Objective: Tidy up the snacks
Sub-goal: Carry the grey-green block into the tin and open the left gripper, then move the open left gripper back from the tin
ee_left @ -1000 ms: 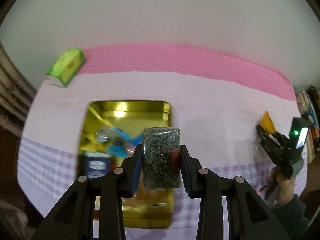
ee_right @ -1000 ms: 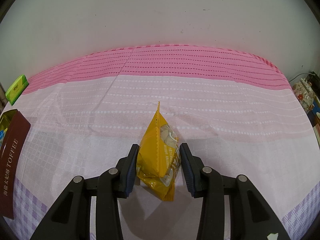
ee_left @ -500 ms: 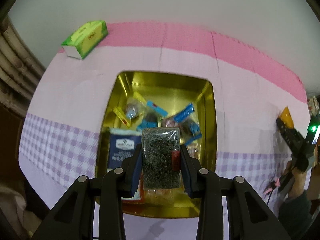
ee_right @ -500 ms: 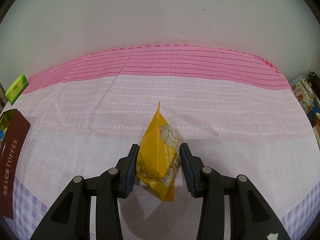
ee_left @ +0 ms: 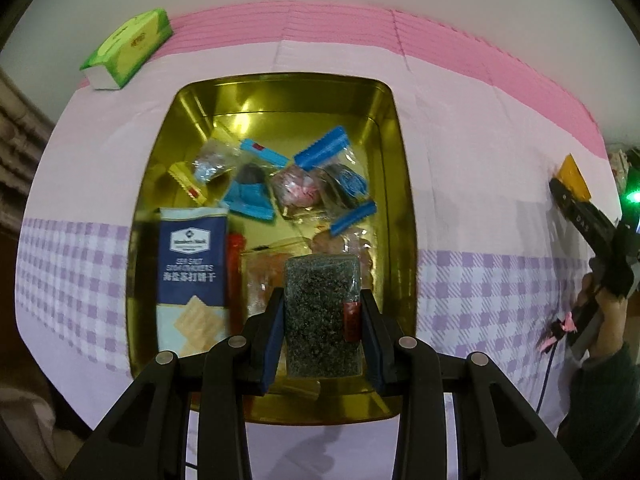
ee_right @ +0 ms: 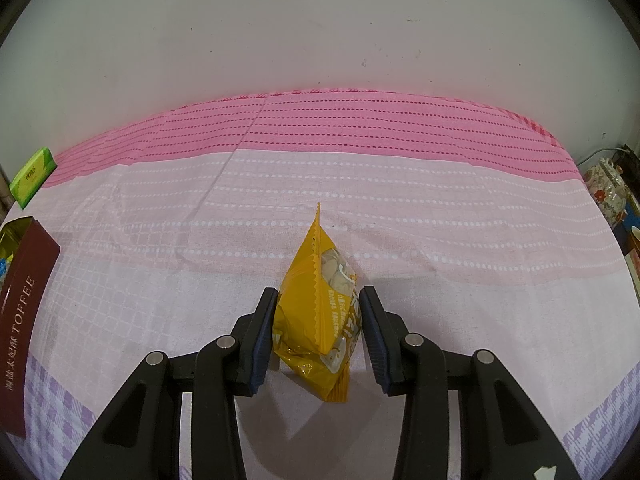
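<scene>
Surface: pink-and-lilac cloth (ee_right: 400,208) under a white wall.
Tin: my landmark, the gold tin (ee_left: 394,184); its near rim is cut off by my fingers.
Left gripper (ee_left: 322,330): I have it clamped on a dark seaweed packet (ee_left: 320,316) above the tin's near end.
Right gripper (ee_right: 316,334): to the tin's right, jaws close around the yellow snack bag (ee_right: 316,308); I cannot tell whether they pinch it.
Contents: cracker bag (ee_left: 191,272) legible; the wrappers beyond it are blurred.

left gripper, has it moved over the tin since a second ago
Yes. The left gripper, shut on the seaweed pack, has come forward over the gold tin: the tin's far rim now sits much higher in the left wrist view.
</scene>
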The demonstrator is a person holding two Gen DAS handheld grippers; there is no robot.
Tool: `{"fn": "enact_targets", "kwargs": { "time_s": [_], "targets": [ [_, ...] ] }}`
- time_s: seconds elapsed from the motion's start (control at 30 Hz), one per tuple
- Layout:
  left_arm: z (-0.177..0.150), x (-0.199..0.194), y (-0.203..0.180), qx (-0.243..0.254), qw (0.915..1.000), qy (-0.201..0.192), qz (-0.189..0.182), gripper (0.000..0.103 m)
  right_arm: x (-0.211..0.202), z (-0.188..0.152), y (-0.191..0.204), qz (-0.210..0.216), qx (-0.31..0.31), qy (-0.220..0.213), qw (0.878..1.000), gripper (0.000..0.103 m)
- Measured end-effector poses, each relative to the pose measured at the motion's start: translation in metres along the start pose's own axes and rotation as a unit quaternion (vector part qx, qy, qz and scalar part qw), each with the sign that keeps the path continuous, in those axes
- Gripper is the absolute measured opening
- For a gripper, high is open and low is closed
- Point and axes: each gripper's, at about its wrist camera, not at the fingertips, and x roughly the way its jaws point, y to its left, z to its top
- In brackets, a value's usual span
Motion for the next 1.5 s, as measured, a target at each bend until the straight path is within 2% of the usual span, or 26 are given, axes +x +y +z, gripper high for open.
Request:
{"fn": "enact_targets", "kwargs": {
  "time_s": [0.3, 0.83, 1.03, 1.1, 1.33, 1.5],
  "targets": [
    [-0.004, 0.012, -0.014, 0.009, 0.9999, 0.012, -0.002, 0.036, 0.0, 0.0, 0.001, 0.0, 0.0, 0.0, 1.0, 0.039],
    [-0.001, 0.015, -0.023, 0.028, 0.9996, -0.004, 0.009, 0.037, -0.001, 0.001, 0.0, -0.001, -0.001, 0.0, 1.0, 0.04],
    [-0.001, 0.008, -0.025, 0.036, 0.9992, -0.013, 0.007, 0.041, 0.0, 0.001, -0.001, -0.002, -0.003, 0.0, 1.0, 0.041],
    [-0.003, 0.002, -0.023, 0.036, 0.9992, -0.018, 0.002, 0.047, 0.0, 0.0, -0.002, -0.002, -0.003, 0.0, 1.0, 0.042],
    [-0.003, -0.026, -0.015, 0.034, 0.9979, -0.053, -0.02, 0.049, 0.002, 0.001, -0.001, -0.003, -0.005, 0.001, 1.0, 0.043],
    [0.003, -0.047, 0.007, 0.015, 0.9954, -0.095, 0.005, 0.055, 0.001, 0.001, -0.002, -0.003, -0.006, 0.001, 1.0, 0.045]
  ]
}}
